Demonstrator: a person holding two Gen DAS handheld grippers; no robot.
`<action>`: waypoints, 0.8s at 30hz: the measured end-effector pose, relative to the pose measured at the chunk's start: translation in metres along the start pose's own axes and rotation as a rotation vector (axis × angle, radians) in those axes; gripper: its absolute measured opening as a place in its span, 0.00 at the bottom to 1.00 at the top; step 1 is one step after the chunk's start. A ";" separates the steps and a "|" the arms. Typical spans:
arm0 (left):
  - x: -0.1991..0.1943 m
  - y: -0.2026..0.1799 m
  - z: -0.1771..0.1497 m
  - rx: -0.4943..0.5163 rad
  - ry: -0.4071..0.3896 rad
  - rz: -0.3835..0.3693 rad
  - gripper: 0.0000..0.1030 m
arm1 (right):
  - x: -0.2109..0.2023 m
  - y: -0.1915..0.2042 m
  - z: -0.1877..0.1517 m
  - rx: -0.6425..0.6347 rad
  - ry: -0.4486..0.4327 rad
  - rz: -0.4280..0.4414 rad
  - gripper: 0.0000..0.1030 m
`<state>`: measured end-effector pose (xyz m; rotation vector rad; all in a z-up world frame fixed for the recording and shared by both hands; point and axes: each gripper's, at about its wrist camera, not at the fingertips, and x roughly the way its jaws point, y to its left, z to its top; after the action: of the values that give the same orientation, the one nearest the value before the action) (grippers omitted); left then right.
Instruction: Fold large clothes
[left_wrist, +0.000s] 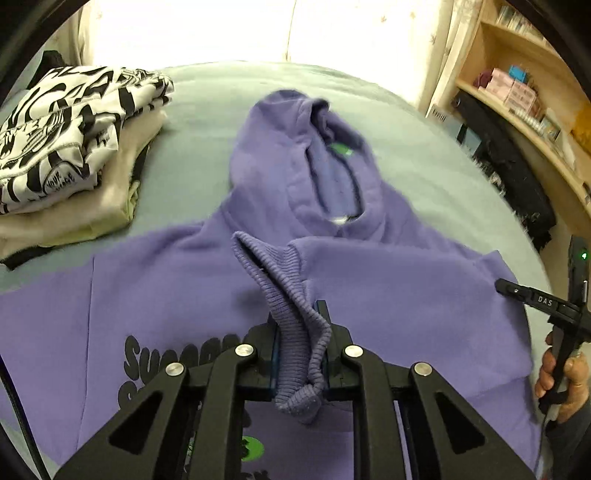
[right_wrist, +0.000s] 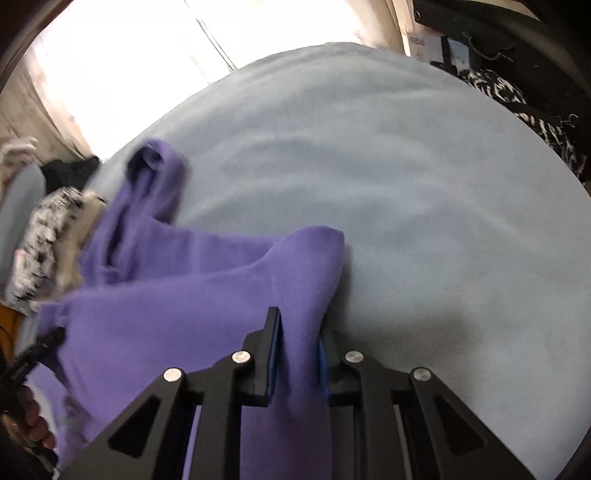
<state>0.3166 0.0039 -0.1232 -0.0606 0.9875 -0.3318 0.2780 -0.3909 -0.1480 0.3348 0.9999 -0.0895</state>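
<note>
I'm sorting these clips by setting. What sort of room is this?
Probably a bedroom at home. A purple hoodie lies spread on a bed with a pale blue cover, a stack of folded clothes sits at one corner, and wooden shelves with boxes and books stand beside a curtained window.

The left gripper (left_wrist: 300, 343) is black, with blue pads and four round silver screws on angular arms with triangular cut-outs. The right gripper (right_wrist: 297, 354) looks identical; at the left view's right edge it bears white "DAS" lettering, a green light, and perhaps a dark sleeve below.
</note>
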 end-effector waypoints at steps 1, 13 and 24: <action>0.008 0.002 -0.004 0.004 0.025 0.015 0.14 | 0.005 -0.003 -0.003 0.003 0.014 -0.012 0.25; -0.031 0.021 -0.012 -0.028 -0.052 0.064 0.40 | -0.060 0.006 -0.020 -0.004 -0.057 -0.030 0.42; -0.034 -0.039 -0.038 -0.047 -0.001 -0.029 0.40 | -0.052 0.092 -0.070 -0.129 0.010 0.084 0.42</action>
<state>0.2584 -0.0189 -0.1096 -0.1179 0.9946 -0.3357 0.2134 -0.2855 -0.1173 0.2587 0.9957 0.0526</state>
